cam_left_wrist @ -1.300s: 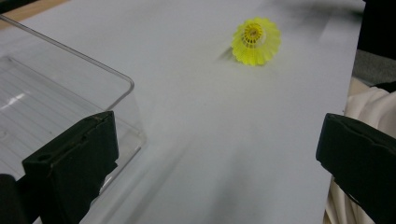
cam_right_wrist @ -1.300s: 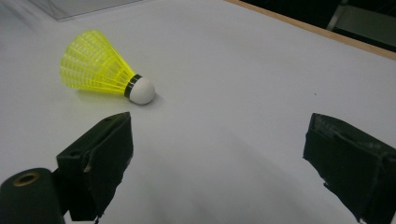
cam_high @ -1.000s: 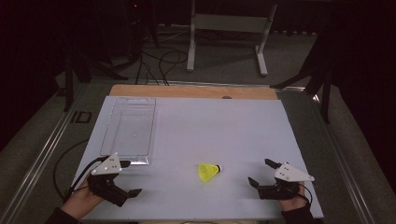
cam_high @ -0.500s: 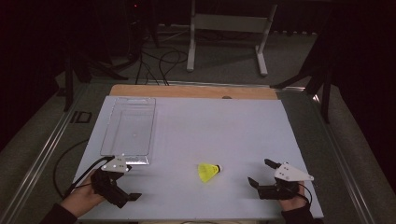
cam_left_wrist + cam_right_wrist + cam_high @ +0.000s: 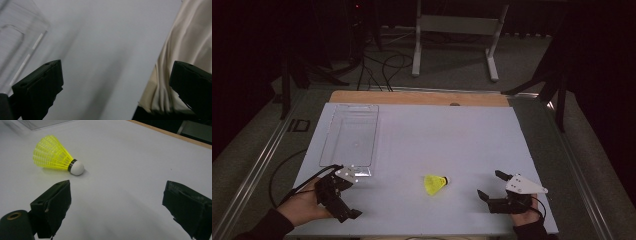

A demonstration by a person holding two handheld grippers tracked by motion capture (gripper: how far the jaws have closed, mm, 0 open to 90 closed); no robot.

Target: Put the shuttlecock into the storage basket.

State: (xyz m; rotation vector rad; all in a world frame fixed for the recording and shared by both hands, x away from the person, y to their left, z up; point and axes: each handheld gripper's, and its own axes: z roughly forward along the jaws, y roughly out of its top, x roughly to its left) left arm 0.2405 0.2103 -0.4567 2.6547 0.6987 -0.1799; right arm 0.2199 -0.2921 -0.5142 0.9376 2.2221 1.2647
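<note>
Right gripper view: the yellow shuttlecock (image 5: 57, 155) is seen lying on its side on the white tabletop (image 5: 130, 165), ahead of the right tool (image 5: 117, 200) and a little off to one side, not touched yet. The jaws of that tool are spread wide with nothing between them. The left tool (image 5: 343, 196) is also spread wide and empty, close to the near end of the clear tray (image 5: 350, 138). The reaching step seems just begun. Next, the right tool should probably be moved forward around the shuttlecock and squeezed gently.
</note>
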